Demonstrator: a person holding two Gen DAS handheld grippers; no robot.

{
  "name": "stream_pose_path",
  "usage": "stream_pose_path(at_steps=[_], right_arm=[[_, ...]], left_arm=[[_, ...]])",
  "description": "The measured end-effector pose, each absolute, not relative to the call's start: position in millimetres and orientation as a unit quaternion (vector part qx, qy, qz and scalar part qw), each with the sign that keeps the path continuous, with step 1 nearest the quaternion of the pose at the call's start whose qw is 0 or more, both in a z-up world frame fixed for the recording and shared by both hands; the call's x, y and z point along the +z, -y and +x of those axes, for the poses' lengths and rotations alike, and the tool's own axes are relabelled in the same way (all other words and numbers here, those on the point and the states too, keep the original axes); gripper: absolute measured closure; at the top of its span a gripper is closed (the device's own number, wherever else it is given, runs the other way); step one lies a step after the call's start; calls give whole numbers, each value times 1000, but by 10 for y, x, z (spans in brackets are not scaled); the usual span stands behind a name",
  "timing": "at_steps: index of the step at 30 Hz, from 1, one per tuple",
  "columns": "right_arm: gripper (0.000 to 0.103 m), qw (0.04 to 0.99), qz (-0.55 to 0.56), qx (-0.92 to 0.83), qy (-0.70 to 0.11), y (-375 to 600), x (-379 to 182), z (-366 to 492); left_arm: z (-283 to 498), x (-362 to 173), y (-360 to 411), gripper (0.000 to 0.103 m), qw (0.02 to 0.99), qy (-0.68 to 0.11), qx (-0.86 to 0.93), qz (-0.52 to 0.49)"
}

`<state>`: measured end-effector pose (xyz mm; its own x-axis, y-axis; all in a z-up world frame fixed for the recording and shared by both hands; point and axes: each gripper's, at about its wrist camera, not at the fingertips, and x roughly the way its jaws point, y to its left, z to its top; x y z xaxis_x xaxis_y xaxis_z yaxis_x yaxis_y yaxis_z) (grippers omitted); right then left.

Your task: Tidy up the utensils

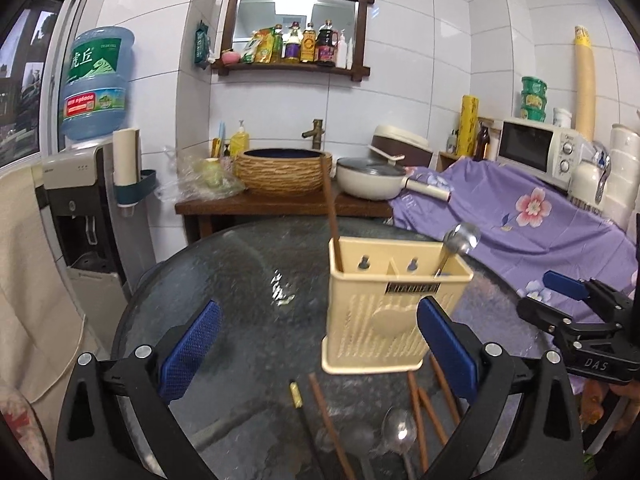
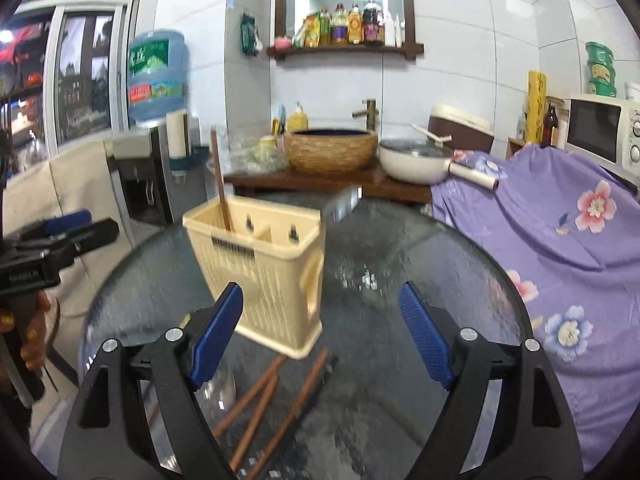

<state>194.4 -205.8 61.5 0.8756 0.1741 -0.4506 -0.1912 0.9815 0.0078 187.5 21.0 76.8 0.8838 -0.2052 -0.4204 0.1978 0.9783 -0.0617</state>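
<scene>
A cream plastic utensil holder (image 1: 384,312) (image 2: 264,268) stands on the round glass table (image 1: 240,272). One brown chopstick (image 1: 330,216) (image 2: 220,184) sticks up from its left compartment, and a metal spoon (image 1: 460,240) leans in its right one. Loose brown chopsticks (image 1: 424,412) (image 2: 260,396), a metal spoon (image 1: 398,436) and a dark gold-tipped chopstick (image 1: 298,396) lie in front of the holder. My left gripper (image 1: 320,356) is open above these, with nothing between its blue pads. My right gripper (image 2: 320,336) is open too, over the loose chopsticks beside the holder.
A purple flowered cloth (image 1: 520,216) covers the counter at the right, with a microwave (image 1: 536,148) on it. Behind the table stand a wooden stand with a woven basin (image 1: 284,172) and a white pan (image 1: 372,180). A water dispenser (image 1: 80,184) stands at left.
</scene>
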Motion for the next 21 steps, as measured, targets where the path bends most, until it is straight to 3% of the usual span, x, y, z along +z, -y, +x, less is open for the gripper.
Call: stream_pose_path(at_steps=[15,21], right_arm=[[23,937,-1,64,-345,2195,-223,1855],[34,923,2,49,-382,2215,-410,1973]], left_arm=[[1753,60,-264,6,955,-291,-47,23],[1818,-130,-317,7,948,-315,-36,21]])
